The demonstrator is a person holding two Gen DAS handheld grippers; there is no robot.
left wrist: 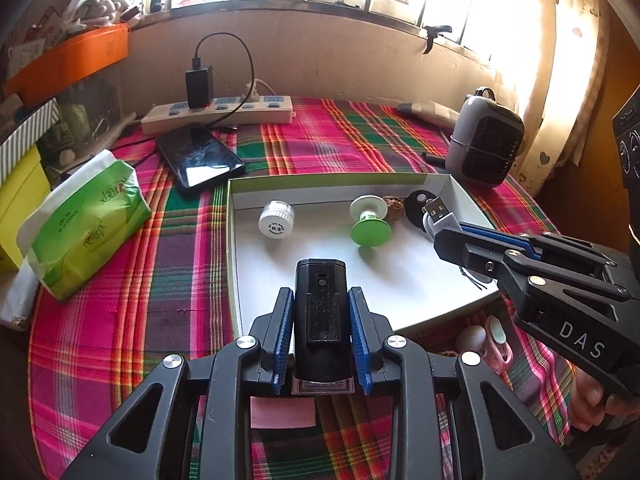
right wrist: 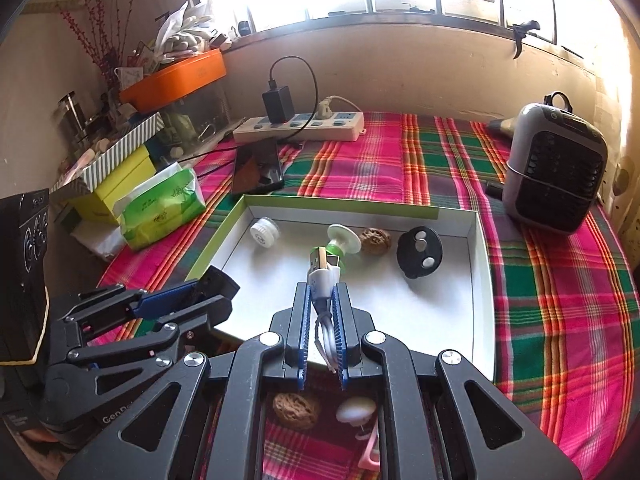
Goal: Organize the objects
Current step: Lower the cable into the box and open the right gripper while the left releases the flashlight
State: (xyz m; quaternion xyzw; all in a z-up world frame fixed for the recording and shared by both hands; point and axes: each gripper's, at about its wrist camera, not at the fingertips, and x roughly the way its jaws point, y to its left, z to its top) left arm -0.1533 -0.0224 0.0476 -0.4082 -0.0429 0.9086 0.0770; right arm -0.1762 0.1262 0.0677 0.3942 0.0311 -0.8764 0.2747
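1. A tabletop [left wrist: 120,320] covered in a woven plaid cloth of pink, green and orange fills the scene, under a bright window.
2. A shallow rectangular cardboard tray [left wrist: 236,264], white inside with green outer walls, lies in the middle of the cloth, ahead of both grippers.
3. A rounded grey fan or heater [right wrist: 554,166] with a dark grille stands upright beyond the tray's far right corner.
4. A soft green and white tissue pack [left wrist: 86,224] lies left of the tray; a glossy black phone [left wrist: 200,160] lies behind the tray's far left corner.
5. The left gripper [left wrist: 321,320] is clamped on a black plastic block [left wrist: 322,312], boxy with a matte face, held lengthwise between its ribbed blue pads over the tray's near edge.
6. The right gripper [right wrist: 321,320] is squeezed together on a white USB cable [right wrist: 321,284], whose metal plug sticks out past the fingertips above the tray floor, while the cord loops back between the pads.
7. Inside the tray, along the far wall: a white ribbed cap [right wrist: 262,233] at left, a green and white spool [left wrist: 370,220] tipped on its side, a wrinkled brown walnut [right wrist: 375,241], and a black oval disc [right wrist: 419,252] with round silver studs at right.
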